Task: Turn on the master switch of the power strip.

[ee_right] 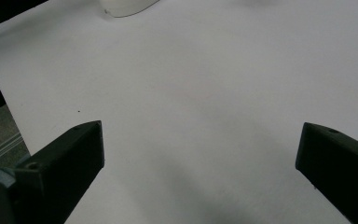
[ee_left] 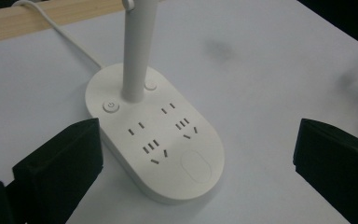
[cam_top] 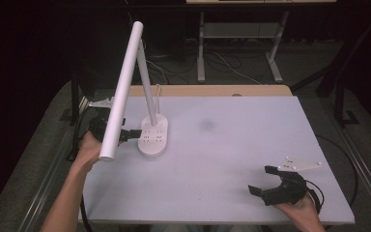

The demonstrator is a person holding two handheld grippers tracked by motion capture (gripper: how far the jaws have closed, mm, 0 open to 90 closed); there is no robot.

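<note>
- The desk lamp stands on the bench toward its far left corner, its oval white base flat on the surface and its cord running off toward the far edge.
- The base carries rows of socket slots, a power button beside the stem and a smooth oval pad at its near end.
- The stem rises from the far end of the base, and the long white light bar slants down from its top toward the near left.
- The left hand-held gripper sits just to the left of the base, jaws spread wide and holding nothing; in the left gripper view one jaw lies right beside the base's rim, though I cannot tell if it touches.
- The right hand-held gripper rests near the near right corner, well apart from the lamp, jaws wide apart and empty over bare bench.
</note>
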